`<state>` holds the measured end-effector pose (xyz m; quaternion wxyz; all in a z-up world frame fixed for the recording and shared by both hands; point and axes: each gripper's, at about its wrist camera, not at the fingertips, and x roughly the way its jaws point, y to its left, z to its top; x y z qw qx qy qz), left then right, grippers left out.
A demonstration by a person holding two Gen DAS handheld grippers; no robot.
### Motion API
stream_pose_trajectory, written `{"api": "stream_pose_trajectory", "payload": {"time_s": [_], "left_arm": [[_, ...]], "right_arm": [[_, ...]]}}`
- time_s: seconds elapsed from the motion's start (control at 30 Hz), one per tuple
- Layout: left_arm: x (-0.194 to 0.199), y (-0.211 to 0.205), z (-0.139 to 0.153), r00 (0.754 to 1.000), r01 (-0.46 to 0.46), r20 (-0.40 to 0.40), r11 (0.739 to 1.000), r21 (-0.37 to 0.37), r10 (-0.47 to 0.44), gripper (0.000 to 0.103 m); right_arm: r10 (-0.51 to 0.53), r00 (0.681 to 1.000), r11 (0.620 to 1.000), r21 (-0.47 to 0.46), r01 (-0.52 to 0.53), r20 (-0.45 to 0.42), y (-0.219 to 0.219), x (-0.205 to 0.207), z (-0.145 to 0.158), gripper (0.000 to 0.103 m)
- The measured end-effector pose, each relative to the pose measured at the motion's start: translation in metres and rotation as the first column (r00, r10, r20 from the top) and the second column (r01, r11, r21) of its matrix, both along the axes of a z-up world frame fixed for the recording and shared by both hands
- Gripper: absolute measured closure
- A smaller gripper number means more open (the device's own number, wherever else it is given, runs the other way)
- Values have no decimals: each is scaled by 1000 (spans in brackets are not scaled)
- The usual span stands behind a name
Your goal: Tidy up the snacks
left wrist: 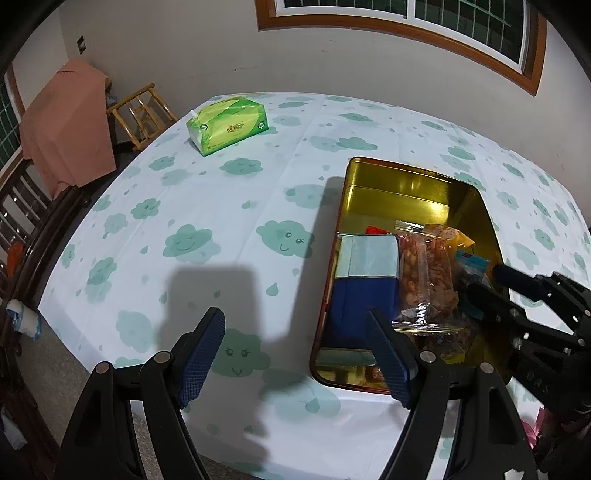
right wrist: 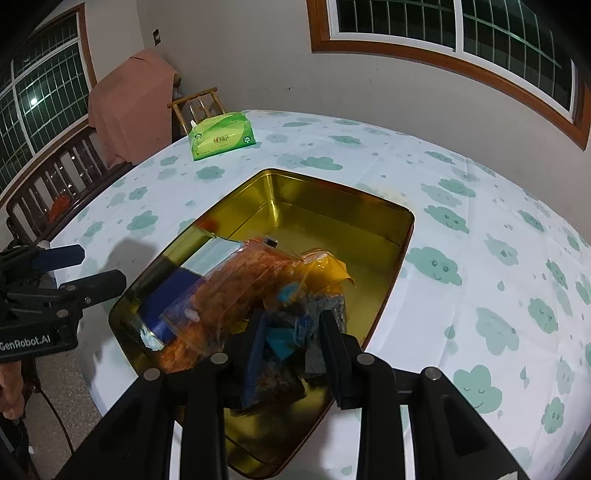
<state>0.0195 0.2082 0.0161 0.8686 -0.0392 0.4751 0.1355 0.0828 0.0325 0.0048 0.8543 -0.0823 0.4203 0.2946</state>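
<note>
Over the cloud-print tablecloth point(left wrist: 221, 192) my left gripper point(left wrist: 295, 354) hangs with its blue-padded fingers spread wide, nothing between them, just left of the gold tin point(left wrist: 402, 184). Further right, my right gripper point(right wrist: 291, 350) dips into that tin, fingers narrowed around a dark blue-and-grey snack packet point(right wrist: 284, 332). Beside it lie a clear orange snack bag point(right wrist: 236, 291) and a blue box point(right wrist: 173, 295).

— On the tabletop point(left wrist: 207, 206)?
— Green tissue box point(left wrist: 229, 123), far corner. White cloth with smiley green clouds point(right wrist: 436, 264).
— Behind that?
— Small wooden chair point(left wrist: 142, 112), right by the edge. Pink cloth point(left wrist: 70, 122) draped beside it. Brown-framed window point(right wrist: 454, 33), dark outside.
</note>
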Motion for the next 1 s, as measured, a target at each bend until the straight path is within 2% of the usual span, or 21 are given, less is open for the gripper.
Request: {"api": "stream_pose_trajectory", "payload": {"time_s": [0.1,0.13,0.3,0.6,0.73,0.9,1.0], "left_arm": [[2,-3,0,1000,5,-1,1000,4,-5,28],[2,-4,1,1000,6,-3,1000,5,-6,28],[1,-10,2,1000,9,-3,1000,10,-9,28],[-2,-17,6,1000,19,3,1000,11,-19,28],[-5,-19,10,999,41,21,999,-20,-40,28],[-6,-21,12,999,39,22,999,-1,-39,28],[-7,-22,14,999,31,25,999,16,-31,22]], "right_arm": [[-9,1000,1000,5,9,10,0,-2,3,45],[-13,1000,1000,10,13,12,-2,-3,4,42],[-25,1000,999,24,25,7,-7,-11,11,39],[-26,1000,999,37,26,10,-13,-25,17,38],[-26,1000,999,38,25,15,-14,-28,18,38],[-27,1000,999,41,26,15,-15,-29,19,38],[-30,999,999,43,29,19,-16,-30,21,38]]}}
